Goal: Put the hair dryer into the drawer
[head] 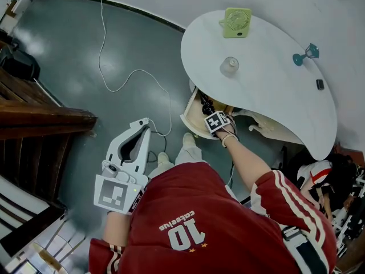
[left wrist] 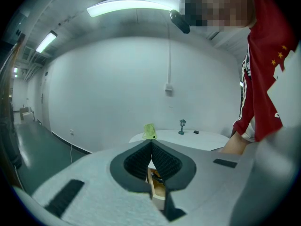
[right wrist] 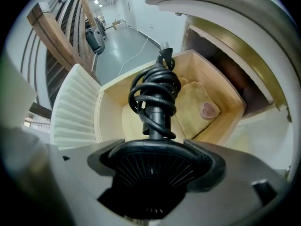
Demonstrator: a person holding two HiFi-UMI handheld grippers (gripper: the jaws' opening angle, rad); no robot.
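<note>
Under the white, kidney-shaped tabletop (head: 268, 96), one pale wooden drawer (right wrist: 109, 108) stands pulled open, with one beige cloth (right wrist: 193, 109) lying inside. The right claw (right wrist: 157, 160) is clamped on the single black hair dryer (right wrist: 157, 121), whose glossy cord is coiled round the handle, held over the drawer. The left claw (left wrist: 151, 147), ridged pads together and empty, hangs at the left over the grey floor (head: 74, 61).
</note>
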